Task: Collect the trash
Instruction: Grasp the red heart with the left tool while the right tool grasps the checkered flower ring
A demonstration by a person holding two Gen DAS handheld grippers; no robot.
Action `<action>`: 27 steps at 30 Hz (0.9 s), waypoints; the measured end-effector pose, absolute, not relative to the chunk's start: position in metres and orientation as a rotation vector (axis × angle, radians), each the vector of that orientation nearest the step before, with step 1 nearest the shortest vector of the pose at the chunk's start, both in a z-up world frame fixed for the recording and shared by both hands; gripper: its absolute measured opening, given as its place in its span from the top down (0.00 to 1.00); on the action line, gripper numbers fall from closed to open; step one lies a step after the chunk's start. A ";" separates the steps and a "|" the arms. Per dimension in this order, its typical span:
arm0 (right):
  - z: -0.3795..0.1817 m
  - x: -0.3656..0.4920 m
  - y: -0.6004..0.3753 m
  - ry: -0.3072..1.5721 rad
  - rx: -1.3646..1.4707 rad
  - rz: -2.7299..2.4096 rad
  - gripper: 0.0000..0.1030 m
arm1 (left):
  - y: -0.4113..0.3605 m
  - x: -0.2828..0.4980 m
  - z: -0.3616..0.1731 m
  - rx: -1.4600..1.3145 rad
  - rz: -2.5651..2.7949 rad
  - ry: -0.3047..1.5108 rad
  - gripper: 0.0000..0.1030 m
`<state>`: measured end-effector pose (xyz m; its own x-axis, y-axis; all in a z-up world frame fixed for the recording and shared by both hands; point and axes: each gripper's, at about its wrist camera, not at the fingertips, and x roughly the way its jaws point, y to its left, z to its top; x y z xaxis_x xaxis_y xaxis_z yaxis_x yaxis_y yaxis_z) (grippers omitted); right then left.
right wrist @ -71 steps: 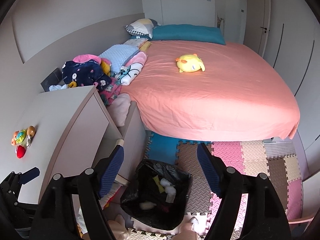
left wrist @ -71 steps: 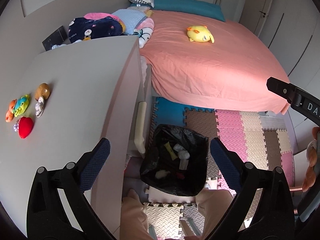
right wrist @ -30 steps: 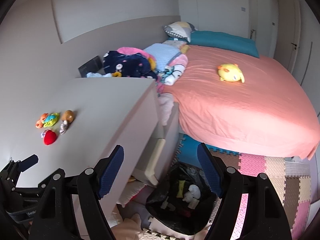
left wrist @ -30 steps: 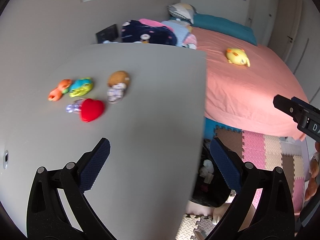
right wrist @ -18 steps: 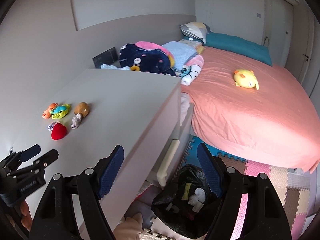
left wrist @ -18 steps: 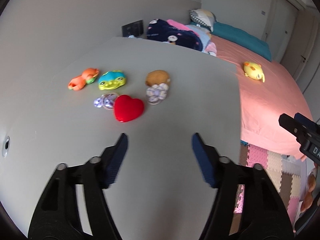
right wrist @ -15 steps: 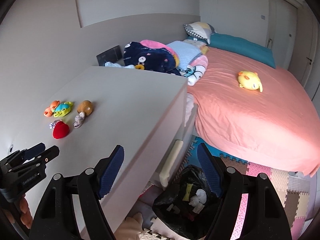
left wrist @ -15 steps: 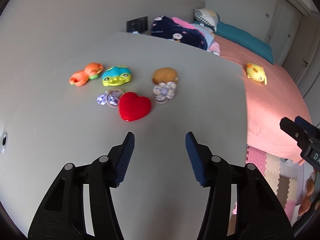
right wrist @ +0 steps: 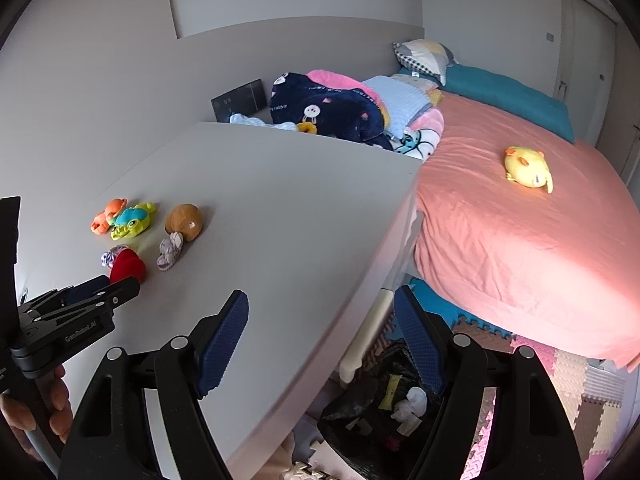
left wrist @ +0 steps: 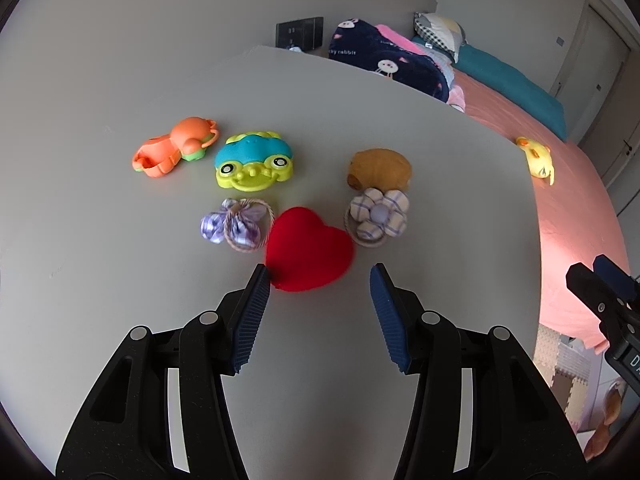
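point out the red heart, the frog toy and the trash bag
red heart [left wrist: 308, 254], left wrist view, middle of its top face
frog toy [left wrist: 254, 160], left wrist view, blue forehead
trash bag [right wrist: 352, 446], right wrist view, black outer wall

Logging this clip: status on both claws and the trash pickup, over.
Left claw open, empty, closing in on red heart. Right claw open, empty, over desk edge. Trash bag on floor below. Hair ties flank the heart; nothing blocks.

A black-lined trash bin stands on the floor beside the counter, holding crumpled white and yellow scraps.
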<state>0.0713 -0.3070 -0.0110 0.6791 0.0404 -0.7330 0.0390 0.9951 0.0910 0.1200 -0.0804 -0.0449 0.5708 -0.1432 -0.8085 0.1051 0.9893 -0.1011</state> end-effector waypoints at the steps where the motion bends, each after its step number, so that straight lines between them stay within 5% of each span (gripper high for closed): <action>1: -0.012 0.073 -0.306 0.826 0.102 0.004 0.26 | -0.080 0.123 -0.046 -0.042 -0.143 0.954 0.50; 27: -0.032 0.111 -0.242 0.875 0.083 0.111 0.27 | -0.036 0.114 -0.046 0.001 -0.088 0.939 0.53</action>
<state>0.1113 -0.2415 -0.0321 0.6356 0.1313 -0.7608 -0.0629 0.9910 0.1184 0.1139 -0.0358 -0.0456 0.5873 -0.0754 -0.8058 0.0765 0.9964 -0.0375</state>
